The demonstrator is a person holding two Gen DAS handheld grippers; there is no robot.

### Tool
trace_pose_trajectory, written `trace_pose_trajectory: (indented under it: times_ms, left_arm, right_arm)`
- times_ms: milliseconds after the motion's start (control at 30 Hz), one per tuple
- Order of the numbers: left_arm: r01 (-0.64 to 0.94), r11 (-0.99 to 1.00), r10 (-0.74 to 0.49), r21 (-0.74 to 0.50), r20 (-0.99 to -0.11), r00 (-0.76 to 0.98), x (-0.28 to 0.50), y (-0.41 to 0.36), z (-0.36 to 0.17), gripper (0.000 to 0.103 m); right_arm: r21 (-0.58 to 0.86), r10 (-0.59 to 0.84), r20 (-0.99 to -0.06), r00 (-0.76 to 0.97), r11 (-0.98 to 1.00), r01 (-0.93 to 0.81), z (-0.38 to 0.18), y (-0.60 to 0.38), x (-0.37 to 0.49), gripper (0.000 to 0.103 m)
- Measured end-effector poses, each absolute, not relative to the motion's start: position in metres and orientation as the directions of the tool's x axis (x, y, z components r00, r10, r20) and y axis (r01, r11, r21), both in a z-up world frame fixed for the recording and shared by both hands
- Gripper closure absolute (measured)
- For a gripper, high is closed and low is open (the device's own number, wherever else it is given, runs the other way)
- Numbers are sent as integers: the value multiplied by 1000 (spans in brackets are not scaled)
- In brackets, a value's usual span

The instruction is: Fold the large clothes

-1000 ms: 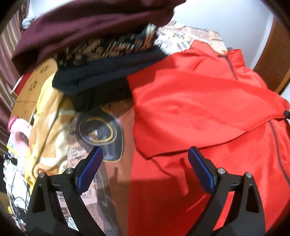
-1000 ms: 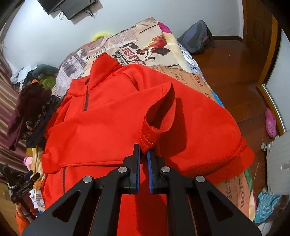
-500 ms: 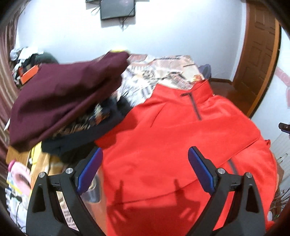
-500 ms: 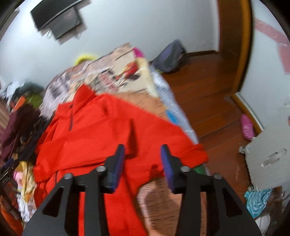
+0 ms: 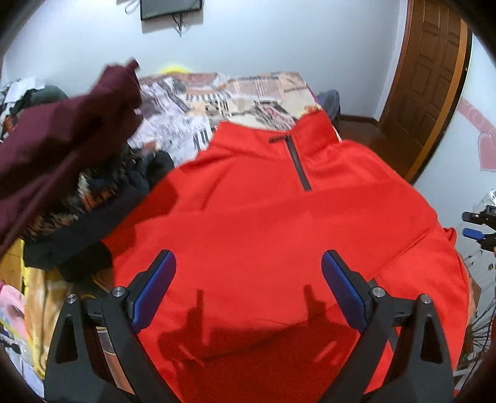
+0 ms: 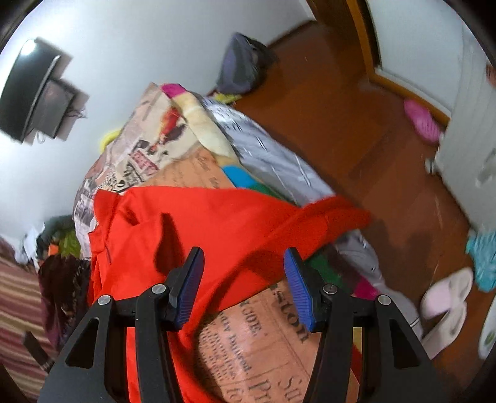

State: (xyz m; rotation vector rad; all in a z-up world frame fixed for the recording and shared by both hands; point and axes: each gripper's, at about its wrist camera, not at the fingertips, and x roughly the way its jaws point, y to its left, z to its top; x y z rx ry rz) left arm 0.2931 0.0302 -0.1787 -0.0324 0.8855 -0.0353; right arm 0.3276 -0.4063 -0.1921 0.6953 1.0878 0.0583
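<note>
While both sleeves look folded onto the red jacket [image 5: 263,223], I hold my left gripper [image 5: 248,290] wide and empty, my right gripper [image 6: 245,286] just opened, empty; lengthwise folds remain.

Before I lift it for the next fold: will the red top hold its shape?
Probably not. The red top drapes over the bed's edge, so it looks floppy. Its fleecy surface should grip rather than slip.

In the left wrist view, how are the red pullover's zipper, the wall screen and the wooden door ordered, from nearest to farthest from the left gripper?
From the left gripper:
1. Zipper, straight ahead on the red pullover.
2. Wooden door, far right.
3. Wall screen, top, beyond the bed.
Door and screen are nearly too close to call.
</note>
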Motion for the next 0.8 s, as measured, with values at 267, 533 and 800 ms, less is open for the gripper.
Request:
trace_pose_trajectory:
  times_ms: [267,533,800]
  left_arm:
    - [10,999,-38,-39,-812,583,294,31,-204,8]
    - [9,999,-36,-37,-821,569,293,29,-214,8]
    - [24,1000,-23,-11,-817,576,286,28,-213,8]
  right_arm:
    - [572,400,-803,442,726,382,-233,-410,337,52]
    - [549,341,-804,487,740,389,-232,-414,340,81]
    - [512,272,-776,569,798,317,-191,-399,344,91]
